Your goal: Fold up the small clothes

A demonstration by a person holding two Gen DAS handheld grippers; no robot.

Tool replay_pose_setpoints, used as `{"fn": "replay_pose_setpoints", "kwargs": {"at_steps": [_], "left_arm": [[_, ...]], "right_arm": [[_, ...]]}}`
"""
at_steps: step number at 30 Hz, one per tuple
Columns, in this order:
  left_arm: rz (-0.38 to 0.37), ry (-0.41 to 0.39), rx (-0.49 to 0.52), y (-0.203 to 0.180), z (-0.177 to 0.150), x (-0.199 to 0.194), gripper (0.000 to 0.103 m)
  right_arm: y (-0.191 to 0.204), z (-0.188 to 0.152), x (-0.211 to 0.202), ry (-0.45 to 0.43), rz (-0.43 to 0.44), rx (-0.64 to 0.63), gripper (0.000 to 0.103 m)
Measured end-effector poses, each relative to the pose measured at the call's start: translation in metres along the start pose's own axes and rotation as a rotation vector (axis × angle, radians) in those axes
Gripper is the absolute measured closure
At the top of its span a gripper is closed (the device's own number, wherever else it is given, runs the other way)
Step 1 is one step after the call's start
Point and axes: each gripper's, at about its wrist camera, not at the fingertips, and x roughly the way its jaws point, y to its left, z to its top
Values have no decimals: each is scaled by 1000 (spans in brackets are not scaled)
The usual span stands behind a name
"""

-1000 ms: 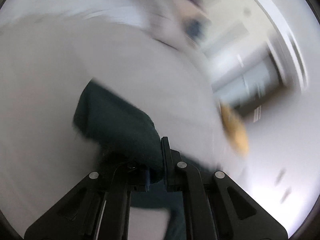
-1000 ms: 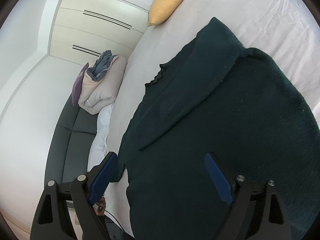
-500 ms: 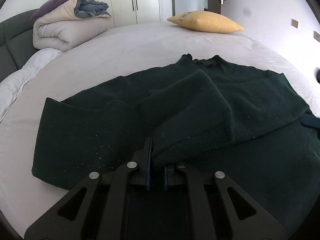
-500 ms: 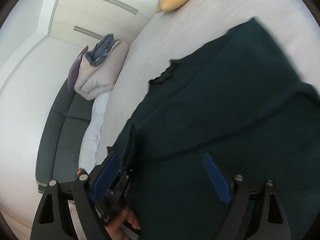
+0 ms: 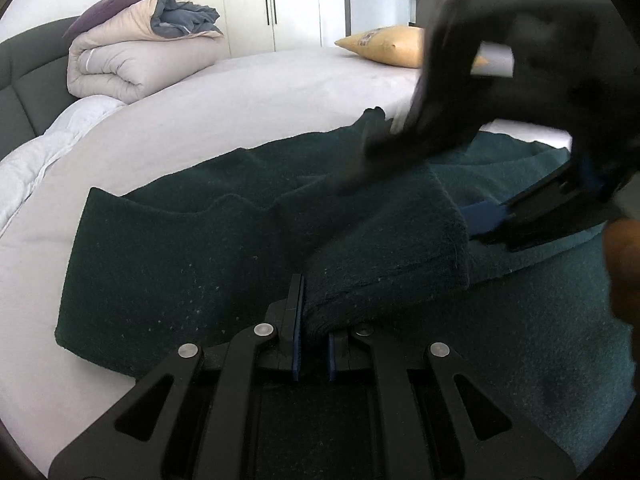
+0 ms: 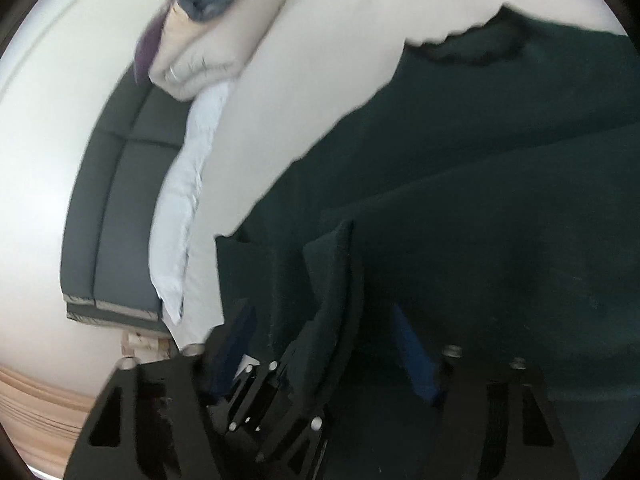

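Here, line by line:

Left gripper (image 5: 311, 344): jaws nearly closed, pinching a folded edge of the dark green sweater (image 5: 192, 256); the pinched flap rises up and to the right from between the fingertips.

Right gripper (image 6: 320, 344): jaws spread wide, nothing between the blue pads (image 6: 414, 356); it hovers low over the sweater (image 6: 480, 220), blurred in its own view. In the left wrist view it (image 5: 472, 184) comes in from the upper right, one blue pad (image 5: 484, 214) just beside the far end of the pinched flap (whether it touches the fabric I cannot tell).

Sweater: lies spread on the bed (image 5: 248, 100) straight ahead of the left gripper, one layer folded over another; its frilled neckline (image 6: 472, 46) sits at the far end from the right gripper.

Rolled duvet (image 5: 136, 60): far ahead and left of the left gripper, beige with grey bedding tucked in, against the dark headboard (image 5: 28, 92).

Yellow pillow (image 5: 384, 46): far ahead, partly hidden behind the right gripper.

Wardrobe doors (image 5: 248, 4): beyond the bed.
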Motion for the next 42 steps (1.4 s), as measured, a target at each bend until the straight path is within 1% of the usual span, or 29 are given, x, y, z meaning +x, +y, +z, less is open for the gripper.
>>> {"fn": "replay_pose_setpoints", "kwargs": {"at_steps": [1,2,3,5,7,9,12,13,16,19,21,23,27,29,30,35,36,38,42], "left_arm": [[-3,-1,-4,1,0,0,95],[-6,0,-7,2,0,0,95],[-8,1,-11,3,0,0,94],[-22,7,-22,6,1,-1,94],[-53,7,-40,11,1,-4,90],[-93,15,-75,18,2,-7,86],[-163,23,-170,35,-1,-19,81],[-187,18,-206,43,-3,-26,80],[-224,6,-292,62,-11,-45,80],[-233,0,-371,85,-19,-59,80],[-226,0,-420,104,-23,-66,81],[-208,3,-463,125,-26,-70,81],[-176,2,-530,161,-27,-71,80],[-168,-9,-550,175,-27,-75,81],[-165,-13,-555,182,-28,-78,80],[-149,-22,-541,201,-18,-77,81],[-151,-26,-541,206,-15,-77,81],[-153,-34,-536,210,-8,-77,81],[-154,-39,-506,209,6,-77,81]], "right_arm": [[1,0,7,24,-12,-10,50],[2,-1,14,48,-22,-29,61],[2,-3,17,61,-25,-42,75],[0,-6,20,67,-28,-55,85],[-4,-5,13,43,-20,-54,91],[-8,-4,0,13,-23,-51,92],[-10,-2,-13,-18,-35,-53,93],[-11,-3,-18,-29,-45,-60,93],[-14,-5,-29,-56,-87,-84,94],[-26,-4,-42,-100,-116,-56,94],[-33,-3,-52,-130,-125,-37,95],[-37,-3,-65,-165,-150,-35,95],[-42,-2,-83,-198,-195,-51,95],[-47,1,-91,-207,-225,-59,95],[-50,2,-95,-212,-257,-64,95],[-66,8,-106,-230,-381,-64,95],[-69,9,-108,-232,-394,-62,95],[-75,12,-111,-230,-416,-64,95],[-78,17,-117,-244,-490,-93,95]]}}
